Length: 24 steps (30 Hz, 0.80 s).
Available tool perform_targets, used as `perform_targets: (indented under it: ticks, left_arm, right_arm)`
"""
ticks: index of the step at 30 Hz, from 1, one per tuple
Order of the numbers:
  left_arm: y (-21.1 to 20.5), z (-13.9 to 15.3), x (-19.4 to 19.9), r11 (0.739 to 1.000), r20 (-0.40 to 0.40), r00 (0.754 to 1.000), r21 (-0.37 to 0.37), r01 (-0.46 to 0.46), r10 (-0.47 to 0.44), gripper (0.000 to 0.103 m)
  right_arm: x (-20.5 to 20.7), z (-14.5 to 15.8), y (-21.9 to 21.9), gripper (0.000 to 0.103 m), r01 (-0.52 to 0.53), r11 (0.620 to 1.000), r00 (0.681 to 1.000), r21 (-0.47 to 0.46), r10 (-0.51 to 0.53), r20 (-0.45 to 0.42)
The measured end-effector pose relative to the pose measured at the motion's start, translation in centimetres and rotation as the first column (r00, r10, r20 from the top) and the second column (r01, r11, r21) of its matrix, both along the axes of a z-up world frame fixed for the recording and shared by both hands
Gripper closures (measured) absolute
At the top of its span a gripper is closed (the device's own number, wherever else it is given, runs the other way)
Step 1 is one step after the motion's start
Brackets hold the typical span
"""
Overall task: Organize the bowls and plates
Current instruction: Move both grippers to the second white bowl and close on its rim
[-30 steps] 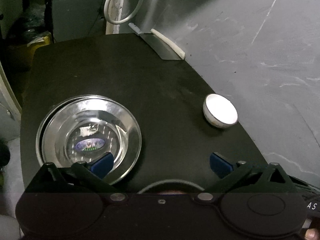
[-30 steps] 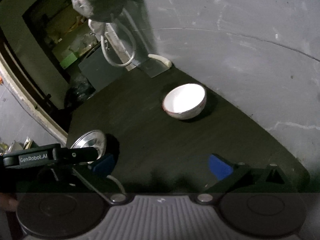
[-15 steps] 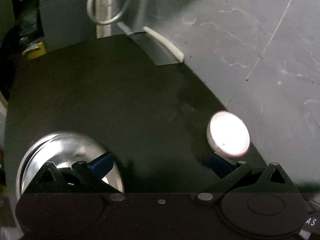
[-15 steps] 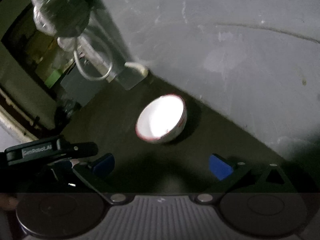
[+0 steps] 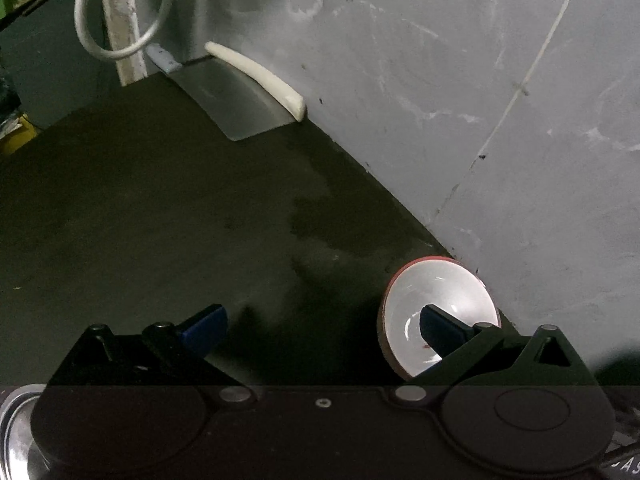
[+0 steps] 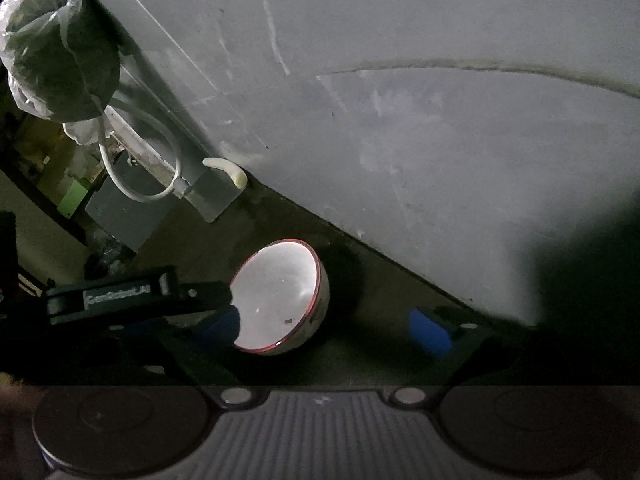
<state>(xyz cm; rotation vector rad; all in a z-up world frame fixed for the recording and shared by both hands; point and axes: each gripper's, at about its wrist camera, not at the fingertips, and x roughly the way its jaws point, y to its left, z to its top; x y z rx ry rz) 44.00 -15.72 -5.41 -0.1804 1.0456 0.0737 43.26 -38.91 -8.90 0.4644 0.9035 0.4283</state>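
A dark countertop (image 5: 160,220) carries a red-rimmed white bowl (image 5: 440,292) beside the wall.

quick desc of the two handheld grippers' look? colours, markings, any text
Both share one build: black angular linkage arms, blue pads on the fingertips, silver pivot screws, round black housings at the base. The left gripper has a smooth black body with partial white letters at its lower right edge. The right gripper has a grey ribbed panel between its housings. A white printed label on the left gripper's side is too blurred to read.

Both wrist views look down along their fingers, close over the dark counter (image 5: 160,220); both share the white bowl (image 6: 280,300).
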Motion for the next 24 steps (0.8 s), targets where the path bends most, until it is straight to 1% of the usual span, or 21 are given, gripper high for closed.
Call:
perform_targets:
  ticks: [3,8,12,15,18,20,21,23,24]
  left_arm:
    - [-0.2,-0.6,0.6,1.0,-0.012,1.0,-0.005,0.01,-0.01,0.001]
    - [-0.3,-1.1,0.9,1.0,-0.022,1.0,-0.01,0.008,-0.008,0.001]
    - [-0.5,-1.2,0.8,1.0,-0.03,1.0,0.009,0.004,-0.004,0.002]
    - [-0.6,-1.3,0.8,1.0,-0.039,0.999,0.023,0.001,0.0,0.009]
    - [-0.9,-1.3,0.6,1.0,-0.044,0.999,0.026,0.002,-0.001,0.019]
    - [-1.0,-1.4,0.6,1.0,-0.045,0.999,0.014,0.006,-0.005,0.024]
    - [-0.9,-1.4,0.6,1.0,-0.044,0.999,0.005,0.009,-0.009,0.027]
    - [-1.1,-1.5,0.6,1.0,-0.037,0.999,-0.007,0.024,-0.024,0.036]
    - [-1.2,-1.5,0.6,0.999,-0.033,0.999,-0.011,0.033,-0.034,0.045]
  right_arm:
    - [0.4,-0.1,0.4,0.017,-0.012,1.0,1.0,-0.015,0.012,0.001]
    - [0.5,-0.2,0.4,0.021,-0.025,0.999,1.0,-0.032,0.025,-0.006]
    - [0.6,-0.5,0.5,0.027,-0.033,0.999,0.999,-0.043,0.032,-0.014]
    - [0.7,-0.6,0.6,0.032,-0.041,0.998,0.999,-0.048,0.041,-0.013]
    - [0.9,-0.7,0.7,0.042,-0.046,0.998,0.999,-0.047,0.046,-0.009]
    - [1.1,-0.8,0.8,0.047,-0.049,0.998,0.999,-0.05,0.048,-0.011]
    - [1.2,-0.8,0.9,0.051,-0.054,0.997,0.999,-0.052,0.053,-0.012]
    - [1.3,-0.7,0.9,0.055,-0.065,0.996,0.998,-0.057,0.065,-0.003]
    - [1.3,-0.7,1.0,0.059,-0.072,0.996,0.997,-0.058,0.072,-0.003]
